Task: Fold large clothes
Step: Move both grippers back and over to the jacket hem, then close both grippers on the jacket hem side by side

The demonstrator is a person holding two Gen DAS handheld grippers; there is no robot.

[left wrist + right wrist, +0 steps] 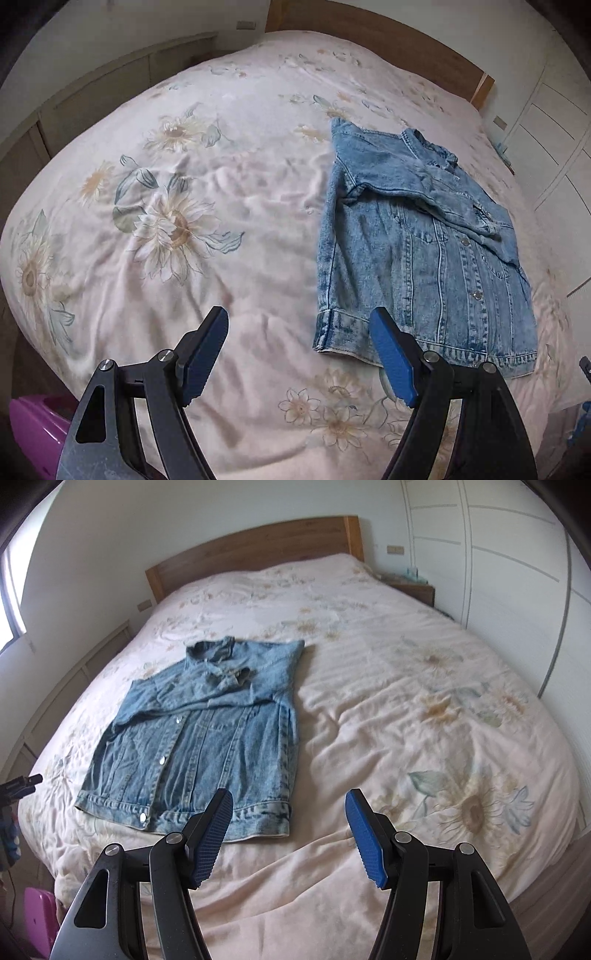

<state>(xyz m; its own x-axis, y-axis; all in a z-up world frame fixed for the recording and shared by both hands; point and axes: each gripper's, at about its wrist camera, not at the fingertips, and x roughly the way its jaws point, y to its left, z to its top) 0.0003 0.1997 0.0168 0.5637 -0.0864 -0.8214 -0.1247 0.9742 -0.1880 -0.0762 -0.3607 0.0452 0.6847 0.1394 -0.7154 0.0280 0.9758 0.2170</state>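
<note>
A light blue denim jacket (pixel 424 251) lies flat on the bed, front up, with both sleeves folded across its chest and the hem toward me. My left gripper (pixel 299 325) hangs open above the bedspread just left of the jacket's near hem corner, nothing between its blue pads. In the right wrist view the same jacket (pixel 207 731) lies left of centre. My right gripper (pixel 290 805) stands open over the bedspread near the hem's right corner, holding nothing. The left gripper's tip (pixel 22 782) shows at that view's left edge.
The bed carries a pale pink bedspread (pixel 388 686) with sunflower prints, and a wooden headboard (pixel 258 550) stands at the far end. A nightstand (pixel 413 587) and white wardrobe doors (pixel 498 572) are at the right. A purple object (pixel 33 428) sits low by the bed's left corner.
</note>
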